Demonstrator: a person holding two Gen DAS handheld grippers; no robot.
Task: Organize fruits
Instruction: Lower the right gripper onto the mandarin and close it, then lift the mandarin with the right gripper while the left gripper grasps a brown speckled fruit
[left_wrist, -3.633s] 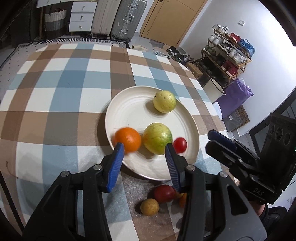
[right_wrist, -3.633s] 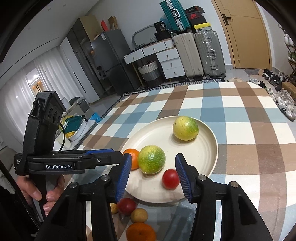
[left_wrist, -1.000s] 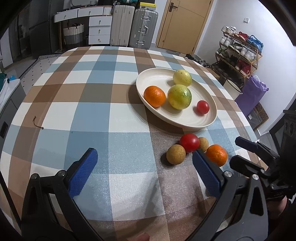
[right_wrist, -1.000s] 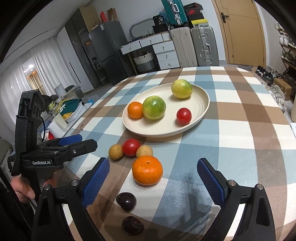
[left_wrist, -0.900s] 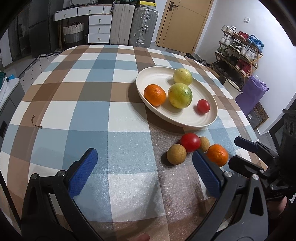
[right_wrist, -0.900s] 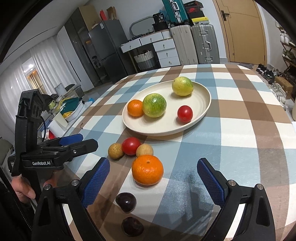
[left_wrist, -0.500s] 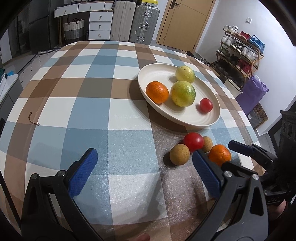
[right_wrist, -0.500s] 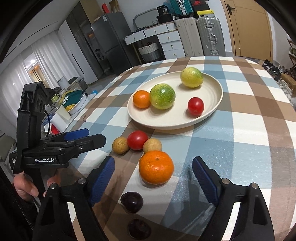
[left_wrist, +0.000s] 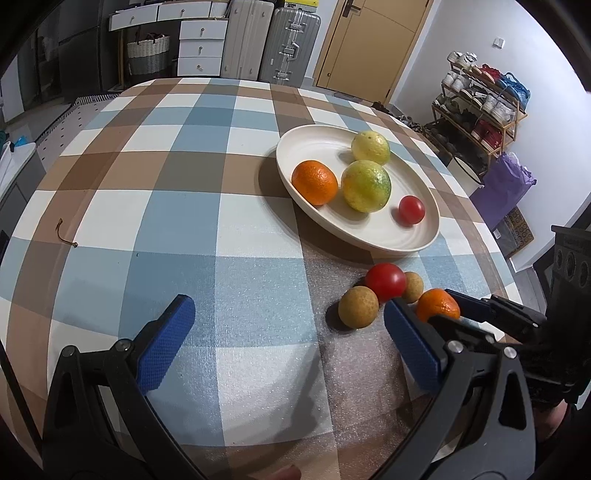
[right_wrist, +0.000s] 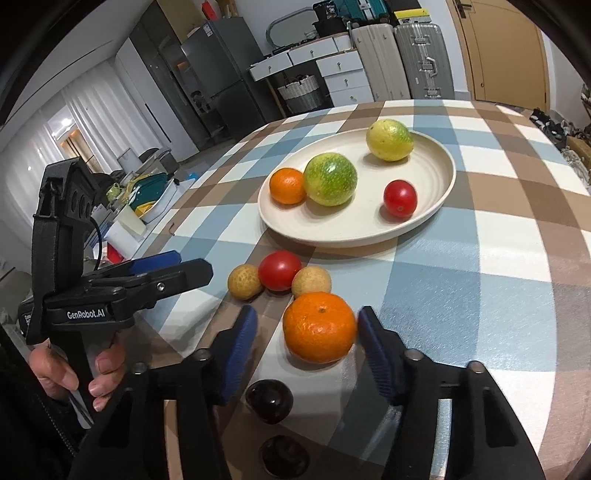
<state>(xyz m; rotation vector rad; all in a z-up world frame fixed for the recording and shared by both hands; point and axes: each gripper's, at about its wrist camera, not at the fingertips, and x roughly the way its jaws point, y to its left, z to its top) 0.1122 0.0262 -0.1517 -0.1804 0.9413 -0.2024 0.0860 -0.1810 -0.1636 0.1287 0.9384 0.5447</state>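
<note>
Round orange mandarin (right_wrist: 319, 326) sits low in the right wrist frame on the checked tablecloth (right_wrist: 480, 258), between the right gripper (right_wrist: 306, 341)'s closing blue pads, right pad nearly touching. Better to centre it before squeezing gently. Left gripper (left_wrist: 288, 325) stands spread, empty.

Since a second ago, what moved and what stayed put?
The right gripper has come in around the loose orange on the tablecloth; its jaws are closing, right pad at the peel, left pad short of it. Nothing released. The left gripper stays wide open and empty. The plate and its four fruits are unmoved, as are the tomato and two small tan fruits.
</note>
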